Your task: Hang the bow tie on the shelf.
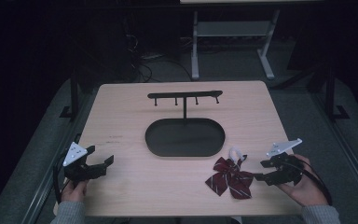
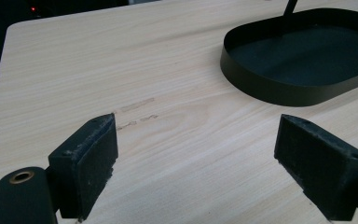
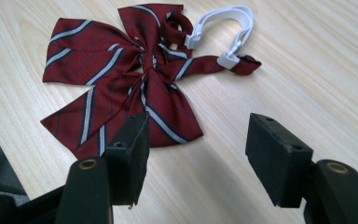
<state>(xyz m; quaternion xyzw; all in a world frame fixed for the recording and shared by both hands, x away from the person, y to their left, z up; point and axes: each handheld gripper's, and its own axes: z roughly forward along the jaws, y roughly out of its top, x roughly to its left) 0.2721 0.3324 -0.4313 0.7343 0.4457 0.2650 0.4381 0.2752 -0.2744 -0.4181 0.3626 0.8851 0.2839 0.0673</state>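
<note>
A dark red bow tie (image 1: 230, 179) (image 3: 121, 79) with white and navy stripes lies flat on the wooden table (image 1: 121, 126), its white elastic strap (image 1: 236, 153) (image 3: 226, 28) curled at the far side. My right gripper (image 1: 262, 170) (image 3: 196, 140) is open just to the right of the bow, with one jaw at the edge of the fabric and nothing between the pads. At the table's left front my left gripper (image 1: 100, 156) (image 2: 196, 154) stands open over bare wood. A black stand with an oval tray (image 1: 185, 136) (image 2: 261, 88) and a hook bar (image 1: 185, 95) sits mid-table.
The tray's upright post (image 1: 185, 109) carries a horizontal bar with several small pegs. Beyond the table's far edge is a dark floor with cables and white desk legs (image 1: 195, 46).
</note>
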